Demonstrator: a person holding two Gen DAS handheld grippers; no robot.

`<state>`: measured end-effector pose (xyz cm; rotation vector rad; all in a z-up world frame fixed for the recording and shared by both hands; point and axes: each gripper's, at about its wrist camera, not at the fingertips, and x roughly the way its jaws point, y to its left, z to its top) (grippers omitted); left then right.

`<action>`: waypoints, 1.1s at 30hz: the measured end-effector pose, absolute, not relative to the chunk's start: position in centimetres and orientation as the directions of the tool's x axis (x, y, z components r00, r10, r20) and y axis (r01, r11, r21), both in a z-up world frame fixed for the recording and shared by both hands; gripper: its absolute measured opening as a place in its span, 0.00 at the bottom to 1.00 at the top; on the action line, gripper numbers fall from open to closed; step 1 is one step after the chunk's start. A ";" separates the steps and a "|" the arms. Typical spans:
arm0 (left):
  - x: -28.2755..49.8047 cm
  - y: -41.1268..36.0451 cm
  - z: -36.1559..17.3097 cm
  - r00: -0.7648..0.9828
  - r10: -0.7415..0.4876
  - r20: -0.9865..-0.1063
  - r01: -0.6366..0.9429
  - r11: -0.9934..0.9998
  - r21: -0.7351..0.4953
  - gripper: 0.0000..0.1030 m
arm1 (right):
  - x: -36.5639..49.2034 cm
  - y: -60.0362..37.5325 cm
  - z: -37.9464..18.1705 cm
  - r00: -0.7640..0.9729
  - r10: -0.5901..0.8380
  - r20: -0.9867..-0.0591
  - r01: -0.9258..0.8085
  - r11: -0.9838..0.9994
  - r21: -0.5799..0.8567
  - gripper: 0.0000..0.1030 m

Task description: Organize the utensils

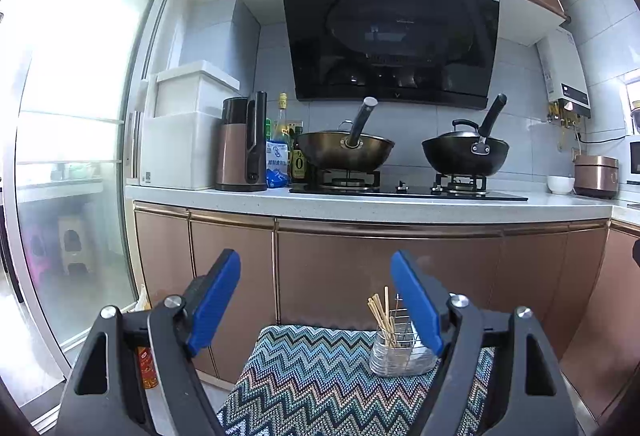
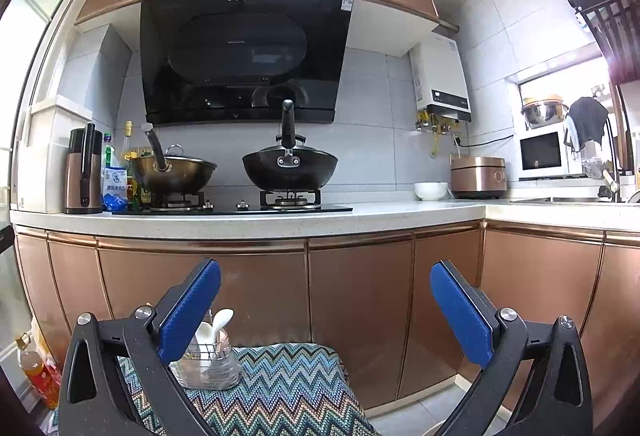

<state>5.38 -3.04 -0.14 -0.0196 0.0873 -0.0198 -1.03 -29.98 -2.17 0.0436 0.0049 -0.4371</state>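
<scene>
A wire utensil holder (image 1: 400,350) with clear cups stands on a zigzag-patterned cloth (image 1: 312,376) low in the left wrist view. Several wooden chopsticks (image 1: 382,312) stick up from it. My left gripper (image 1: 316,300) is open and empty, with the holder just inside its right finger. In the right wrist view the same holder (image 2: 208,360) shows white spoons (image 2: 218,324) in it, partly hidden behind the left finger. My right gripper (image 2: 324,312) is open and empty above the cloth (image 2: 280,388).
Copper-coloured cabinet doors (image 1: 360,268) stand right behind the cloth-covered surface. Above is a counter (image 2: 360,216) with two woks (image 2: 290,164) on a gas hob, a kettle (image 1: 240,148), bottles, a white bowl (image 2: 430,190) and a rice cooker (image 2: 478,176). A glass door (image 1: 72,116) is at left.
</scene>
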 end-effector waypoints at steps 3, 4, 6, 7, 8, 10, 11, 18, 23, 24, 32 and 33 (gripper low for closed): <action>5.2 -3.1 -0.1 0.996 -0.024 -0.081 0.022 1.000 -0.021 0.75 | -1.1 -29.7 -2.2 0.907 -0.420 -0.011 0.420 0.907 0.035 1.00; 5.1 -3.1 -0.1 0.997 -0.024 -0.080 0.022 1.000 -0.021 0.75 | -1.0 -29.6 -2.2 0.908 -0.419 -0.013 0.419 0.907 0.033 1.00; 5.1 -3.0 -0.1 0.997 -0.020 -0.080 0.018 0.999 -0.031 0.75 | -0.9 -29.5 -2.2 0.909 -0.416 -0.016 0.416 0.909 0.031 1.00; 5.1 -2.9 -0.1 0.997 -0.020 -0.081 0.017 0.999 -0.037 0.75 | -0.9 -29.5 -2.3 0.910 -0.414 -0.017 0.415 0.910 0.031 1.00; 5.1 -2.8 -0.1 0.997 -0.019 -0.081 0.016 0.999 -0.038 0.75 | -0.9 -29.4 -2.3 0.910 -0.413 -0.018 0.414 0.910 0.031 1.00; 5.2 -2.9 -0.1 0.996 -0.015 -0.083 0.012 0.999 -0.034 0.75 | -0.8 -29.3 -2.4 0.911 -0.412 -0.020 0.413 0.910 0.030 1.00; 5.2 -2.9 -0.1 0.996 -0.014 -0.084 0.011 0.999 -0.034 0.75 | -0.8 -29.3 -2.4 0.911 -0.411 -0.021 0.412 0.911 0.029 1.00; 5.4 -3.2 -0.3 0.996 -0.009 -0.087 0.007 1.000 -0.025 0.75 | -0.7 -29.4 -2.5 0.913 -0.408 -0.027 0.408 0.912 0.028 1.00; 5.3 -2.9 -0.3 0.996 0.006 -0.085 -0.008 1.000 -0.028 0.75 | -0.8 -29.7 -2.5 0.910 -0.414 -0.030 0.415 0.909 0.033 1.00; 5.3 -2.9 -0.3 0.996 0.008 -0.086 -0.010 1.000 -0.028 0.75 | -0.8 -29.7 -2.5 0.910 -0.414 -0.031 0.415 0.909 0.036 1.00; 5.1 -2.5 -0.3 0.996 0.014 -0.084 -0.017 0.999 -0.033 0.75 | -0.6 -29.3 -2.7 0.911 -0.411 -0.036 0.412 0.911 0.025 1.00; 5.0 -2.5 -0.4 0.996 0.014 -0.084 -0.017 0.999 -0.034 0.75 | -0.6 -29.3 -2.7 0.912 -0.409 -0.037 0.410 0.912 0.023 1.00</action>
